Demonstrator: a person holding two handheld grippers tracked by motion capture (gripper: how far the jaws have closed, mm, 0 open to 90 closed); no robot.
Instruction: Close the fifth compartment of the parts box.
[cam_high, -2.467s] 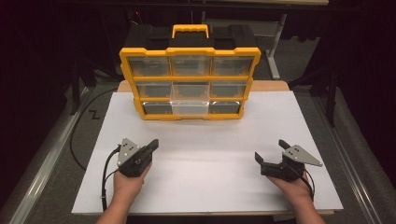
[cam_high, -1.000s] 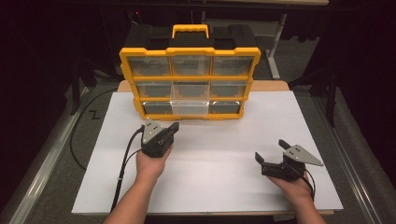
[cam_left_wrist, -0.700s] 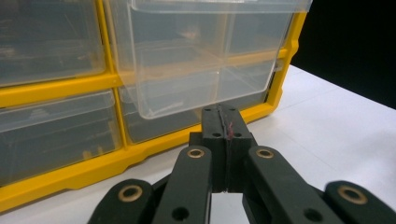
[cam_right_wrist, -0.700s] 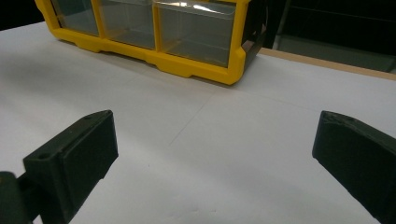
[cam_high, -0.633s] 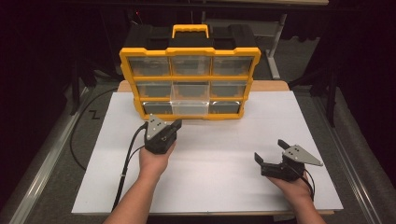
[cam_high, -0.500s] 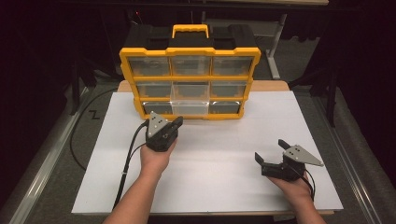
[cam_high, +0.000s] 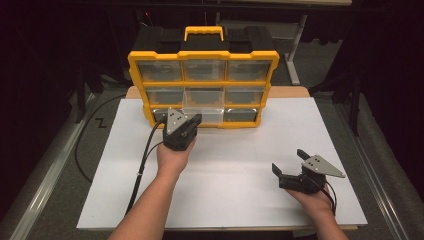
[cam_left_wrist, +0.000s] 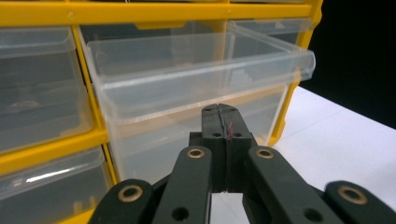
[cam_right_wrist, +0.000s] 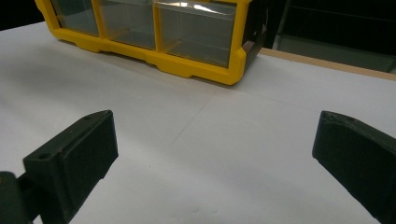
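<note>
The drawer (cam_high: 204, 106) is the centre one of the middle row in a yellow organizer (cam_high: 202, 75), and it stands pulled partway out toward the near side, its clear front lip overhanging the row below. In the left gripper view the same drawer (cam_left_wrist: 196, 74) juts out past its neighbours; whether it holds anything cannot be told. The other clear drawers sit flush in the frame.

The left gripper (cam_high: 192, 121) is up close to the organizer, just in front of the bottom row and below the open drawer's lip. Its jaws are pressed together with nothing between them, as its own view (cam_left_wrist: 225, 112) shows: the two pads meet along a thin seam. The tips point at the front of the clear drawer under the open one; whether they touch it cannot be told. The left hand (cam_high: 172, 155) grips the body from the near side, and a black cable (cam_high: 142, 167) trails back along the forearm.

The organizer stands at the far middle of the table (cam_high: 235, 150), which is covered in white, with a black handle block and yellow grip on top.

The right gripper (cam_high: 289, 167) rests low at the near right of the table, well apart from the organizer. Its jaws stand wide apart and hold nothing; in its own view (cam_right_wrist: 212, 154) bare white table lies between them, with the organizer's right corner (cam_right_wrist: 233, 70) farther off.
</note>
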